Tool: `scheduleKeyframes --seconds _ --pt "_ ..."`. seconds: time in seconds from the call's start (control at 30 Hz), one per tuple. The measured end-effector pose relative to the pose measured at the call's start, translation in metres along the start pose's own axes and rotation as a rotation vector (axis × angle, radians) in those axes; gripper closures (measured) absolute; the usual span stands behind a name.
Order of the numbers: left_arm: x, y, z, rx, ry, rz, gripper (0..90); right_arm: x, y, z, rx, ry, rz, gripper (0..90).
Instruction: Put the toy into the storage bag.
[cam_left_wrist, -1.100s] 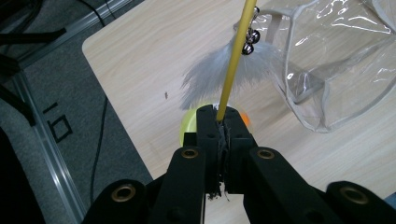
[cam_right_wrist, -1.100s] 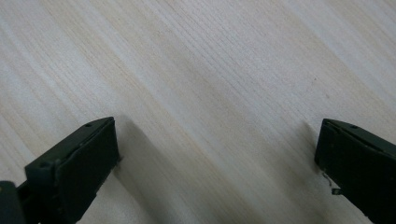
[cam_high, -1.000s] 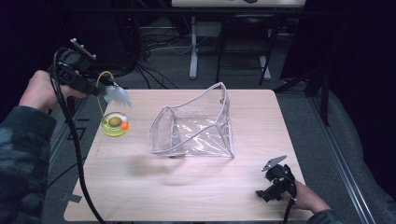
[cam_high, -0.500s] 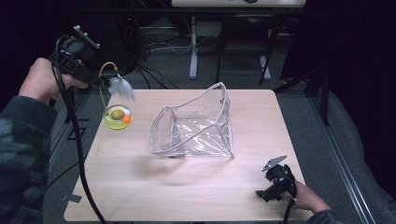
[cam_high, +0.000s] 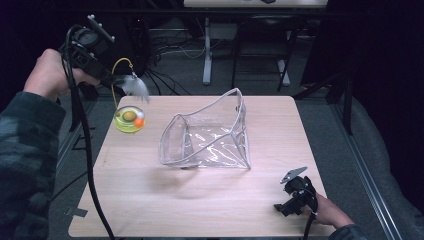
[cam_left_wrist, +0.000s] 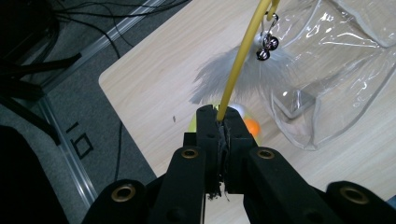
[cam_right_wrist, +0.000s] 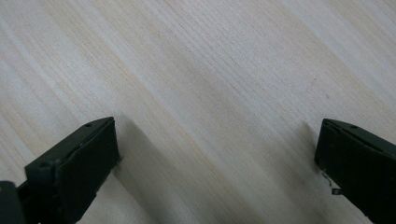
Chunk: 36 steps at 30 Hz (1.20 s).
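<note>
Cat toy (cam_high: 129, 118) lifted at table's left edge; clear bag (cam_high: 207, 134) mid-table.

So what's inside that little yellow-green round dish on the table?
The round yellow-green dish holds an orange ball and a darker one; grey feather covers part in left gripper view.

Your left gripper (cam_left_wrist: 223, 122) has its two black fingers (cam_left_wrist: 208, 135) pressed together on a thin yellow wand (cam_left_wrist: 240, 60), which rises from between them toward the top edge. Near the top of the wand, two small bells (cam_left_wrist: 266, 46) hang beside it, and a tuft of grey feathers (cam_left_wrist: 243, 77) spreads out below them. Behind your fingers, part of a yellow-green toy base (cam_left_wrist: 193, 125) with an orange ball (cam_left_wrist: 252, 126) peeks out on the pale wooden bench (cam_left_wrist: 154, 84). A clear plastic pouch (cam_left_wrist: 336, 70) lies on the bench to the right, just beside the ball. Dark floor with cables (cam_left_wrist: 70, 28) lies past the bench corner at left.
</note>
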<state>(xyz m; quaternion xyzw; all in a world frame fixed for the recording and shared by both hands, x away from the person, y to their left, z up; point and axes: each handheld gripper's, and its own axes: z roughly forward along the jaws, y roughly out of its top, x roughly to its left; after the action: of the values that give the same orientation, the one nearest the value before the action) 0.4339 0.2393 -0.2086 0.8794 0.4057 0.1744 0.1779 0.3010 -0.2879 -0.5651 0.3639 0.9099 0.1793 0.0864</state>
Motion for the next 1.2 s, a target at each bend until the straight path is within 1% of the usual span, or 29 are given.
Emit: scheduleKeyframes --seconds 0.1,0.13,0.2,0.3,0.33,0.37,0.4,0.5,0.73,0.77,0.83,0.93,1.0,1.2 --pt "-0.001 0.003 -0.002 0.001 0.002 0.007 88.2 0.0 0.0 0.0 0.0 0.0 0.0 0.0" --pt "-0.002 0.006 -0.004 -0.003 0.004 0.013 88.2 0.0 0.0 -0.001 0.009 -0.003 0.0 0.0" --pt "-0.003 0.008 -0.005 -0.005 0.003 0.013 88.2 0.0 0.0 0.0 0.0 0.0 0.0 0.0" --pt "-0.004 0.012 -0.008 -0.003 0.003 0.023 88.3 0.0 0.0 0.0 0.006 0.001 0.001 0.0" --pt "-0.006 0.014 -0.009 -0.001 0.003 0.03 88.2 0.0 0.0 0.001 -0.003 0.025 0.006 0.0" --pt "-0.006 0.014 -0.009 -0.001 0.003 0.03 88.3 0.0 0.0 0.001 -0.003 0.025 0.006 0.0" --pt "-0.007 0.017 -0.01 0.003 0.003 0.041 88.2 0.0 0.0 0.001 -0.001 0.016 0.004 0.0" --pt "-0.009 0.019 -0.011 0.001 0.004 0.046 88.2 0.0 0.0 0.001 -0.002 0.02 0.003 0.0" --pt "-0.016 0.029 -0.013 -0.005 -0.001 0.065 88.2 0.0 0.0 0.001 0.0 0.022 0.001 0.0" --pt "-0.018 0.03 -0.013 -0.005 -0.002 0.068 88.2 0.0 0.001 0.0 0.004 0.013 -0.003 0.0" --pt "-0.021 0.032 -0.013 -0.006 -0.006 0.074 88.3 0.0 0.0 0.001 -0.001 0.024 -0.001 0.0" --pt "-0.026 0.037 -0.014 -0.01 -0.013 0.096 88.3 0.0 0.0 0.001 0.0 0.021 -0.002 0.0" --pt "-0.027 0.039 -0.014 -0.009 -0.014 0.099 88.2 0.0 0.0 0.001 -0.001 0.021 -0.001 0.0" --pt "-0.036 0.046 -0.014 -0.015 -0.024 0.128 88.2 0.0 0.0 0.001 -0.002 0.022 -0.001 0.0"
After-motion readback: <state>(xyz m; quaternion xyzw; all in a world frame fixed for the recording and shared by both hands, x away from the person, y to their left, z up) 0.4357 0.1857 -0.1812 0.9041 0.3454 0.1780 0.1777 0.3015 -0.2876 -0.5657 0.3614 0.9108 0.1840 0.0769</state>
